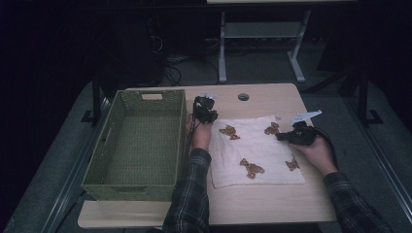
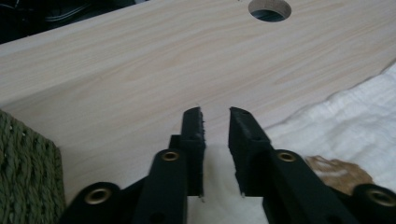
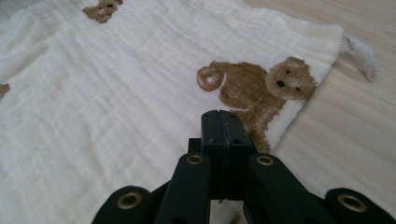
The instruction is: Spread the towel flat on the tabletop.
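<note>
Lying flat, cloth (image 1: 257, 150) was spread right of basket (image 1: 141, 141); left gripper (image 2: 215, 122) was held released at far-left corner, right gripper (image 3: 226, 122) clenched empty over far-right edge, probably for folding.

Both forearms wear dark plaid flannel sleeves, checked grey and black, cuffs at the wrists. The left gripper (image 1: 204, 110) is a matt black tool with a small pale plate on top and a thin black cable trailing from it. The right gripper (image 1: 281, 137) is likewise black, topped by a pale three-cornered plate, with a thicker black cable looping away. Their black jaw arms carry round brass-coloured eyelets and flat rubbery pads.
</note>
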`<action>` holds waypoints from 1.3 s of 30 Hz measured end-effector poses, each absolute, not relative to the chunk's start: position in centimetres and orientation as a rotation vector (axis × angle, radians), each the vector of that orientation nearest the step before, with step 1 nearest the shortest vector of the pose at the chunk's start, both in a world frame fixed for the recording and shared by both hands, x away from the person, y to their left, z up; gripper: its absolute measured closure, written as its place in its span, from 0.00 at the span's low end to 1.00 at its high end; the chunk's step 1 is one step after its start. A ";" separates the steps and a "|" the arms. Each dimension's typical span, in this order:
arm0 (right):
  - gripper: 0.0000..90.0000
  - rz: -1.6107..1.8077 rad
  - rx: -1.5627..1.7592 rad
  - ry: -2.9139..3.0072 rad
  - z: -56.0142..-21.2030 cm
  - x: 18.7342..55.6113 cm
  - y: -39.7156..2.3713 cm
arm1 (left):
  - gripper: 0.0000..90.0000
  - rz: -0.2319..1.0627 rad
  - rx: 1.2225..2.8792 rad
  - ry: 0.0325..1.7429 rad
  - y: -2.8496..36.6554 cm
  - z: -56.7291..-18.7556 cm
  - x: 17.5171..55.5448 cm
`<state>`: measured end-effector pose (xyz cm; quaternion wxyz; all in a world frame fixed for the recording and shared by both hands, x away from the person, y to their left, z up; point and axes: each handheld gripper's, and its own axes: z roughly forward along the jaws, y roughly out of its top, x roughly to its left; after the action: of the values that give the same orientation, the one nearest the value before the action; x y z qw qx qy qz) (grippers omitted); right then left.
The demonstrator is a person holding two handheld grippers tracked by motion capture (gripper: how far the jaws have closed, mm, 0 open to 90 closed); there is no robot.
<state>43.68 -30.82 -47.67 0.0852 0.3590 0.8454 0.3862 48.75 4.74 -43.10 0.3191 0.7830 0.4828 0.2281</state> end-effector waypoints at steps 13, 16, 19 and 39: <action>0.99 1.169 1.038 2.516 -46.2 41.6 -31.5 | 0.81 0.516 2.106 1.197 3.9 -44.0 44.1; 0.99 1.165 1.020 2.523 -46.1 40.8 -31.7 | 0.84 0.491 2.139 1.163 3.6 -44.2 42.3; 0.98 1.143 1.010 2.544 -45.8 38.9 -32.0 | 0.87 0.449 2.160 1.128 3.4 -44.2 40.0; 1.00 1.099 0.928 2.667 -46.3 30.6 -34.5 | 0.99 0.324 2.276 1.028 4.5 -45.0 30.6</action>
<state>30.60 -34.55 -46.35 0.0555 0.3059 0.8788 0.3620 30.63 4.51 -44.99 0.3066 0.8602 0.3886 0.1225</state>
